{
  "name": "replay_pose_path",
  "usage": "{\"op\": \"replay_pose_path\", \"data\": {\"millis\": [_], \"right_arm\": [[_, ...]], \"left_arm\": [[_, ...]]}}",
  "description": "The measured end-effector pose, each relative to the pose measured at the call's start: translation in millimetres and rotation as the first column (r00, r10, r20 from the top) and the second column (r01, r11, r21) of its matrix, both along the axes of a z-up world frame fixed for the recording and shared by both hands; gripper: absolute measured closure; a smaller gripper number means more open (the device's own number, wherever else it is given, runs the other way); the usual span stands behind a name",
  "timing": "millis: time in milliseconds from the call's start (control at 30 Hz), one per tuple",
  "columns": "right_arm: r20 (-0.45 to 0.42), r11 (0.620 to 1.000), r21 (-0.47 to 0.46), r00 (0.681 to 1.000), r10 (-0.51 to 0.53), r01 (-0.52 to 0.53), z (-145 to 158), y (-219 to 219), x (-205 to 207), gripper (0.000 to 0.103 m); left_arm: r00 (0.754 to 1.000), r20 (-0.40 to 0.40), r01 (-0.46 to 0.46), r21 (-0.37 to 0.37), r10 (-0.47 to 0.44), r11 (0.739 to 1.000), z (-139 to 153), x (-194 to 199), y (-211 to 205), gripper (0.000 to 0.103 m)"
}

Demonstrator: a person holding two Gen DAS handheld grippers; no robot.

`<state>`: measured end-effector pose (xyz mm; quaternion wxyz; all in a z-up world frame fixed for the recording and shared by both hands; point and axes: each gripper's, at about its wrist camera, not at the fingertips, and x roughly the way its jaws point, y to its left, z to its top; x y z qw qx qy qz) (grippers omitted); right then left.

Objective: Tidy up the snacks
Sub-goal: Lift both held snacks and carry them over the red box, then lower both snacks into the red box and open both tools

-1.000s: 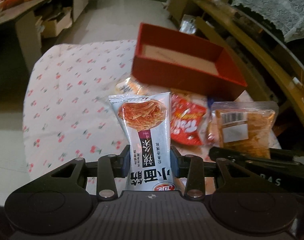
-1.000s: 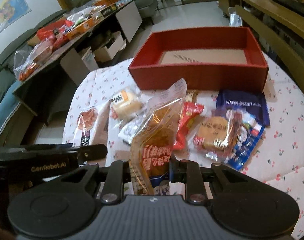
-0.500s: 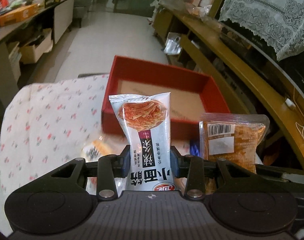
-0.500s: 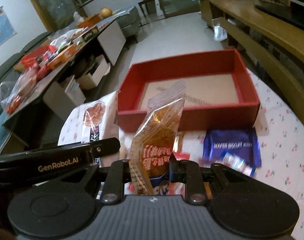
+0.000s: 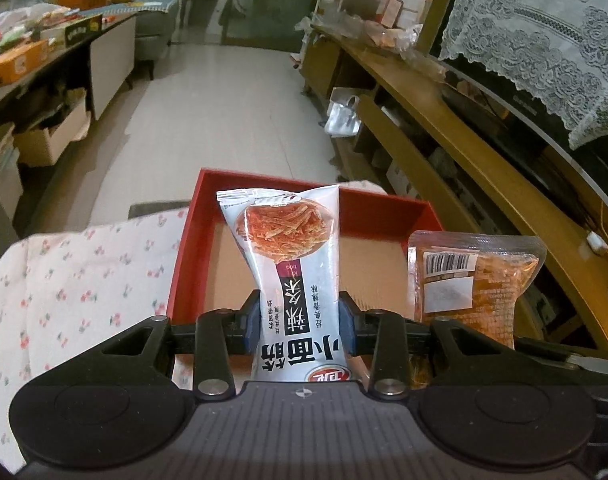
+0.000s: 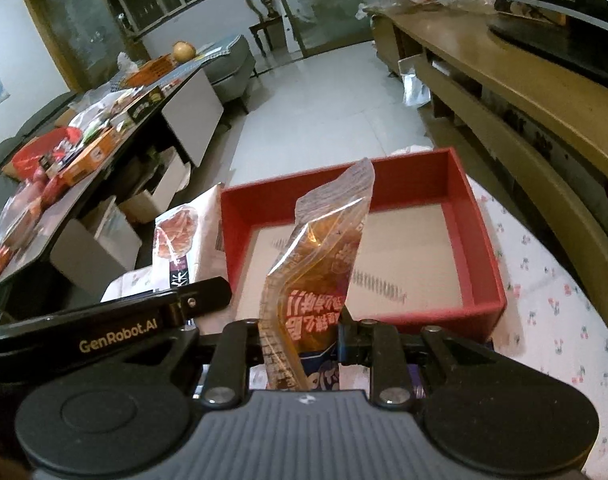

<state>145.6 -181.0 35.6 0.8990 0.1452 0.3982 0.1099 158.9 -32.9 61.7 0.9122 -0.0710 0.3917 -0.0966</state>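
My left gripper [image 5: 300, 320] is shut on a white snack packet [image 5: 288, 264] with a picture of orange strips, held upright over the near edge of the red box [image 5: 184, 256]. My right gripper [image 6: 300, 332] is shut on a clear orange snack bag [image 6: 320, 272], held upright over the near side of the same red box [image 6: 484, 240]. The box shows only its cardboard floor. Each held snack shows in the other view: the orange bag [image 5: 476, 284] at right, the white packet [image 6: 180, 240] at left, above the left gripper's arm [image 6: 116, 328].
The box stands on a table with a cherry-print cloth [image 5: 84, 280]. A wooden bench or shelf [image 6: 524, 92] runs along the right. A cluttered low table [image 6: 84, 136] stands at left, with tiled floor between. Part of a blue packet lies below my right gripper.
Both grippers have risen and moved forward with their snacks, from above the loose snacks to over the red box. The snacks on the cloth have dropped out of view.
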Motion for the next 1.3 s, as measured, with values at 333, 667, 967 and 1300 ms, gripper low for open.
{"op": "replay_pose_path", "data": {"millis": [333,667,967,1300], "right_arm": [[0.020,0.999,-0.028,0.999,-0.034,0.035,-13.4,-8.6,55.7,0.073],[-0.026,0.997,-0.077,0.999,-0.034,0.032,-46.6,-6.5,94.8,0.073],[-0.067,0.992,-0.121,0.998,0.013,-0.021,-76.4,2.5,111.1,0.073],[-0.098,0.992,-0.121,0.995,0.032,-0.044,-85.7,3.8,116.1,0.072]], "left_arm": [[1.000,0.017,-0.011,0.030,0.011,0.999,-10.4,50.6,-13.8,0.059],[0.999,-0.045,-0.025,0.061,0.028,0.998,-42.6,76.2,-17.7,0.059],[0.993,-0.106,-0.046,0.104,0.057,0.994,-66.6,84.1,-12.7,0.057],[0.990,-0.129,-0.049,0.121,0.064,0.991,-73.2,88.2,-11.0,0.054]]}}
